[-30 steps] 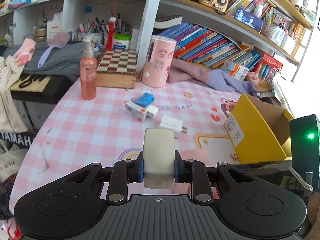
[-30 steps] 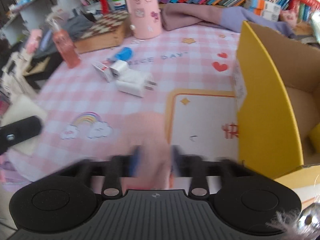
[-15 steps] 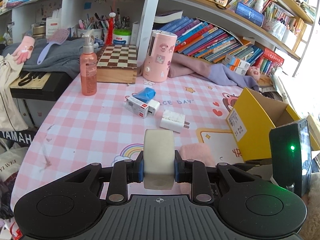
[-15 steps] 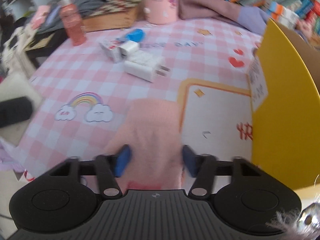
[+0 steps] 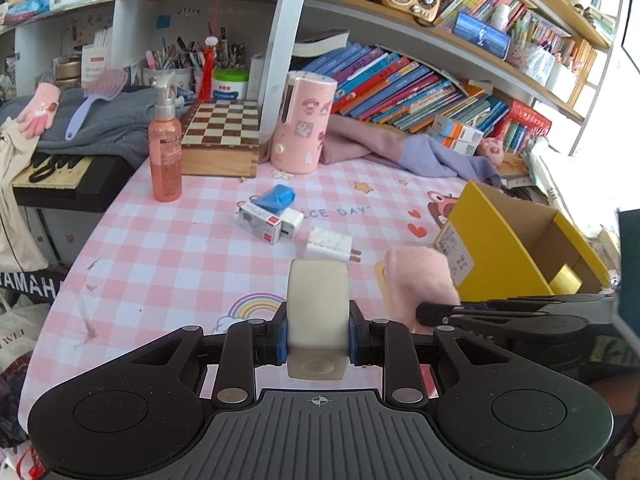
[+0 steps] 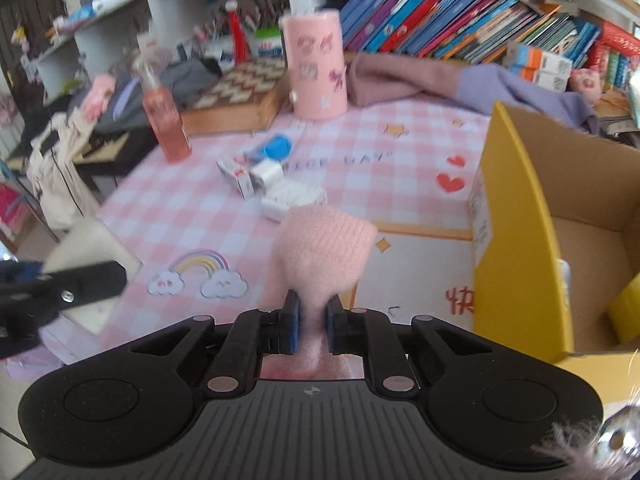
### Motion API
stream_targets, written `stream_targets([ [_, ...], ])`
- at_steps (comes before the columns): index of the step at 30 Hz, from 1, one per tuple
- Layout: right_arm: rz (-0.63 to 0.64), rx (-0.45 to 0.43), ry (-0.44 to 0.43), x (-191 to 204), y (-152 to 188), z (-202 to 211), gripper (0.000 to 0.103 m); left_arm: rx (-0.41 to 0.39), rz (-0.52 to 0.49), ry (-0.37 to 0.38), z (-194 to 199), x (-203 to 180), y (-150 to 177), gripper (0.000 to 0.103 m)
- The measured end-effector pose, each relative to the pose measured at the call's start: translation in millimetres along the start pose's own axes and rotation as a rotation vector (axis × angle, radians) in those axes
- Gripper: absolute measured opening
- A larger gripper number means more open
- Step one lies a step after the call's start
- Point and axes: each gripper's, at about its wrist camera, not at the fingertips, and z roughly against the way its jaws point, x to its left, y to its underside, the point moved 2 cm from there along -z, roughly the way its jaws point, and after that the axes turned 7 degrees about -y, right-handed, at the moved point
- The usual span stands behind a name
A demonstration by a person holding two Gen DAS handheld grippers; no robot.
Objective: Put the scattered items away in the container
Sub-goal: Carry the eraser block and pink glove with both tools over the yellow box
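pink checked tablecloth (image 5: 168, 256), cluttered shelves behind. left gripper (image 5: 318, 338) clamped on white block (image 5: 317, 308); right gripper (image 6: 311, 326) pinches pink fluffy cloth (image 6: 324, 244), held just beside yellow box (image 6: 516, 240). risk: limp cloth snags on box wall or slips out; chargers (image 5: 330, 245) not yet collected.

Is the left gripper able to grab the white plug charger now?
Probably not yet: the left gripper is shut on a white block, so its jaws are full. The white plug charger lies uncovered just ahead.
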Motion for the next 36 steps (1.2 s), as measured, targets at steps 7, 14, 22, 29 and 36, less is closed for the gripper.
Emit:
stream_targets([
  [7,-0.015,-0.032,-0.003,7,13,27,0.012,-0.025,-0.015,0.022,19,-6,7,0.025],
  [14,-0.033,-0.056,0.005,14,31,50,0.012,-0.041,-0.037,0.042,40,-12,18,0.025],
  [22,-0.063,-0.049,-0.004,23,62,78,0.012,-0.041,-0.063,0.072,63,-19,34,0.025],
  [29,-0.093,-0.055,0.016,28,85,97,0.012,-0.021,-0.072,0.105,78,-23,53,0.025],
  [36,-0.138,-0.045,0.052,25,109,114,0.012,0.007,-0.097,0.157,82,-34,67,0.025],
])
